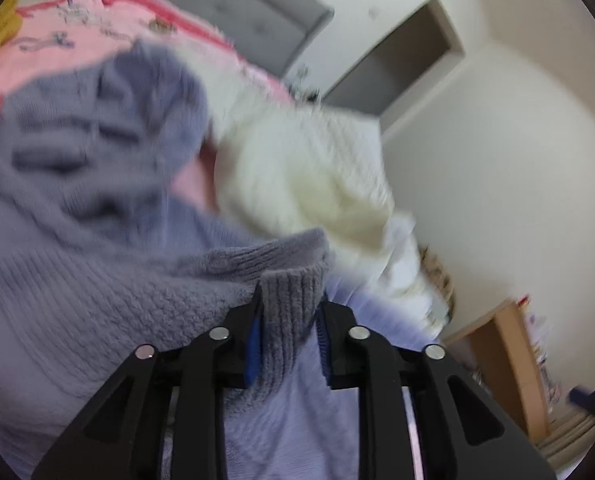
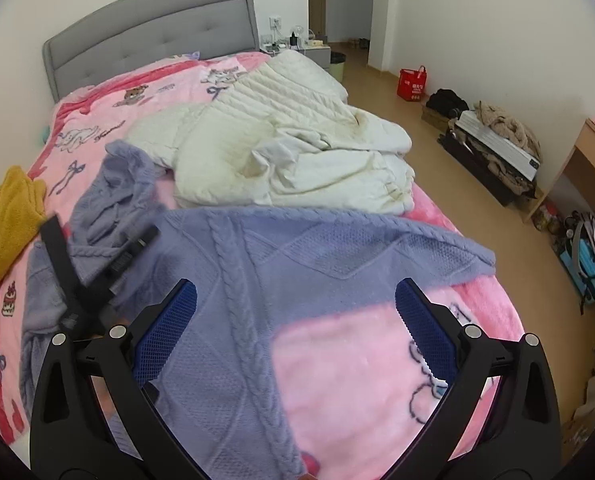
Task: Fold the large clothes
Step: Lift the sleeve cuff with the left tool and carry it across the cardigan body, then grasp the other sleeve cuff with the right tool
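**Lavender knit sweater on pink bed, one cuff held**

Landmark: the pink blanket (image 2: pixel 361 364), a plush fleece printed with bows, bears and cakes, covering the bed below a grey tufted headboard (image 2: pixel 153 28).

1. Mustard-yellow garment (image 2: pixel 5 236), soft and crumpled, at the blanket's left edge.
2. Left gripper (image 1: pixel 287 320), black frame with blue ribbed pads, closed tight on a ribbed cuff or hem of the lavender sweater (image 2: pixel 257 264). The right wrist view shows this gripper over the blanket's left portion, among the bunched knit.
3. Lavender sweater: chunky cable-knit with raised diamond panels and a braided cable column. It is spread across the blanket's near half, one part rumpled toward the left, the body lying flatter toward the right edge. The left wrist view is motion-blurred; the knit fills its left side.
4. Cream quilted jacket (image 2: pixel 289 148), puffy with stitched channels, heaped on the blanket's far right half, just beyond the sweater.
5. Right gripper (image 2: pixel 297 328), black with blue mesh-textured pads, jaws spread wide and holding nothing, above the sweater's near edge and bare blanket.
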Motion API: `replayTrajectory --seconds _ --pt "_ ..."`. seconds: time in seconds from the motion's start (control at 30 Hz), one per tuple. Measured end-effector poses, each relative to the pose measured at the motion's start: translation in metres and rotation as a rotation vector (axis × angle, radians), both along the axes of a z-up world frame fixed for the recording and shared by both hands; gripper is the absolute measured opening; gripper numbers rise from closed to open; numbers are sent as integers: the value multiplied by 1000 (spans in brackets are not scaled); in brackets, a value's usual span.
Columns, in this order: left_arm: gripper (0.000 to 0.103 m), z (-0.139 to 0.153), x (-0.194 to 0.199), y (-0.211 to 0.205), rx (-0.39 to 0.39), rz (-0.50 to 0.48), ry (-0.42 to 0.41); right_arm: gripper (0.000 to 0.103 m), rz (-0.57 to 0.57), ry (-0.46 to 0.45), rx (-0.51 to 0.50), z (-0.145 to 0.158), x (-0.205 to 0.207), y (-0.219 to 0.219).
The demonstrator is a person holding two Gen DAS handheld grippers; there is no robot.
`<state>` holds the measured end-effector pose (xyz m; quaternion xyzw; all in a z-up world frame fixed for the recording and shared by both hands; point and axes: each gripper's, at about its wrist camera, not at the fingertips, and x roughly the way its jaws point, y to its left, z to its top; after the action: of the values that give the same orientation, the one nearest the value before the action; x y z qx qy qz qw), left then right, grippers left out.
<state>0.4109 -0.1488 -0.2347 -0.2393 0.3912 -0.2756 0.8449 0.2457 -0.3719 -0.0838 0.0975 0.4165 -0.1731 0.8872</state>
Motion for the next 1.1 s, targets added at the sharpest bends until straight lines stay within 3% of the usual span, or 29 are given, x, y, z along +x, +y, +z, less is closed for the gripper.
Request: replayTrajectory --seconds 0.03,0.07,0.13,0.23,0.37,0.53,0.57,0.6,0.63,0.73,0.77,0.83,0.93,1.1 --pt "38 -8 -4 -5 6 -27 13 95 1 7 -1 -5 3 1" --pt "59 -16 -2 -8 3 -65 32 95 3 16 -3 -12 5 2" --pt "89 -23 0 -10 1 -159 67 95 7 26 -7 -21 8 5" --pt "97 -10 -9 -6 26 -239 91 95 18 33 18 -38 21 13" --pt "98 25 -18 53 37 -301 39 95 105 36 76 -59 55 36" --pt "98 26 0 149 267 -178 90 94 293 17 128 -90 112 78" --pt "98 22 5 170 310 -130 107 90 301 22 142 -98 121 83" --pt "98 18 11 185 319 -101 124 74 300 32 154 -108 131 88" --pt "98 14 15 200 310 -87 145 68 297 65 164 -121 142 94" --pt "98 -8 29 238 263 -8 243 65 242 140 181 -153 159 103" --pt "98 -17 34 247 220 2 280 65 222 146 188 -160 159 103" --pt "98 -25 36 254 199 3 305 50 186 176 218 -176 157 101" --pt "98 -34 35 246 269 -8 295 38 149 195 301 -196 154 97" --pt "98 -40 28 232 365 -16 249 16 145 180 346 -194 149 97"
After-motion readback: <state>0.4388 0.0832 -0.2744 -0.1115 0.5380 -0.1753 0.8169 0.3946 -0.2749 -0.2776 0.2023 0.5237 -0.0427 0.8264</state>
